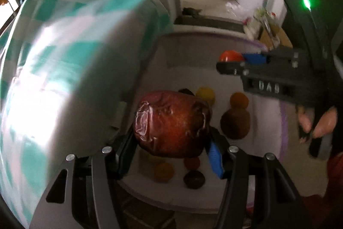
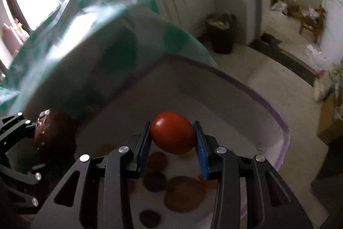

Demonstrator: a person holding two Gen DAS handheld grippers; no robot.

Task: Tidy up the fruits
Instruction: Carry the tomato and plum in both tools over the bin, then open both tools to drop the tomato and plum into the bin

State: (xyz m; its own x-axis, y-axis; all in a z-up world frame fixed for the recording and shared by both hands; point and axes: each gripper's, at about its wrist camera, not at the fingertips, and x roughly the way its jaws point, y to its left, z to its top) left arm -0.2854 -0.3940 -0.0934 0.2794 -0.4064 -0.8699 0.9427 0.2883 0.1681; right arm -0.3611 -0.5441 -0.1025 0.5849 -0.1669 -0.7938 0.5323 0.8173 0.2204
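Below both of your grippers sits the white bin (image 2: 246,100) with its purple rim, the biggest thing in view, and a teal-and-white checked bag (image 1: 70,61) leans along its near left side. That bag looks thin and floppy, so judge it as no support for anything.

On the bin floor lie several loose fruits (image 1: 235,123), brown, orange and yellow; blur keeps you from naming each one.

Your left gripper (image 1: 171,143) is clamped on the wrinkled dark-red apple (image 1: 171,123), holding it in the air above those fruits. Its skin is puckered and sunken, so expect soft, bruised flesh that gives under pressure. It is the heavier of your two pieces. The pads sit across its widest part, which looks like the right hold; squeezing harder would likely split the skin.

Your right gripper (image 2: 173,138) is closed on the small red tomato (image 2: 172,132), also above the bin, pads on opposite sides at its middle. It looks smooth, glossy and light, so likely slippery and easily crushed. Lower each one close to the floor before letting go, and set them beside the other fruits, not on top.
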